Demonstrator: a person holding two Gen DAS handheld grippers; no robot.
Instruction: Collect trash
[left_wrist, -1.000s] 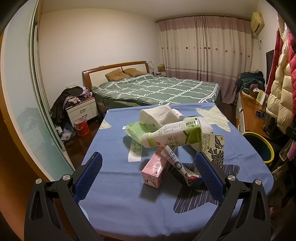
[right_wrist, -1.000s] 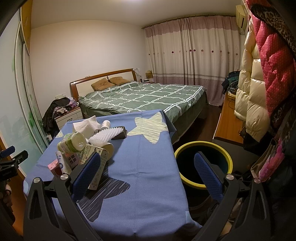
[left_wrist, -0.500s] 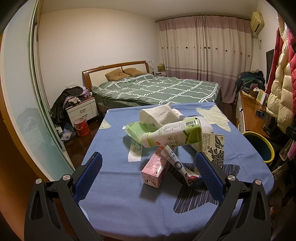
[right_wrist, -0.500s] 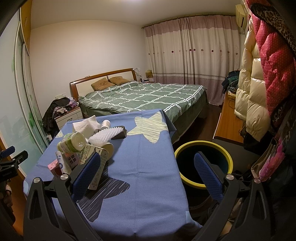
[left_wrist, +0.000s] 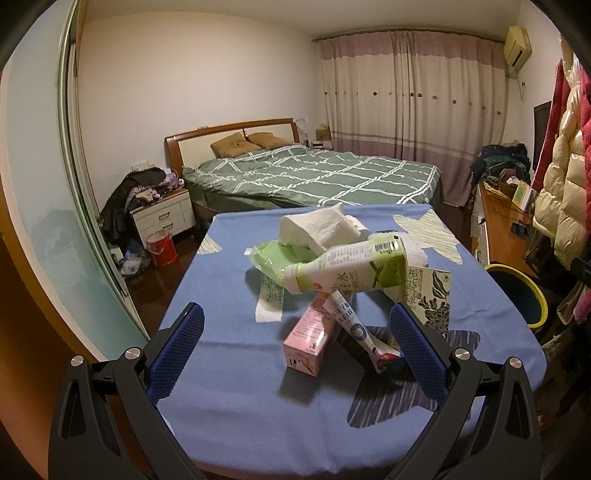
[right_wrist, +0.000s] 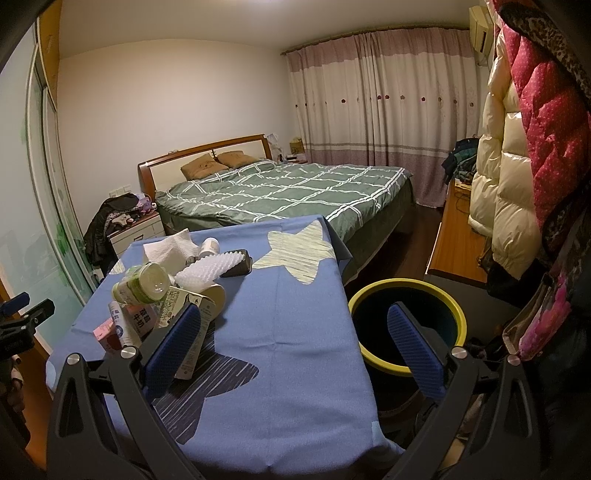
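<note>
Tongs spread, bin right-view only

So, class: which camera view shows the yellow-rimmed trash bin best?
The right wrist view: the trash bin shows nearly its whole rim and dark inside, beside the table. The left wrist view catches only part of it at the right edge.

A home bedroom: bed, curtains, nightstand.
</note>
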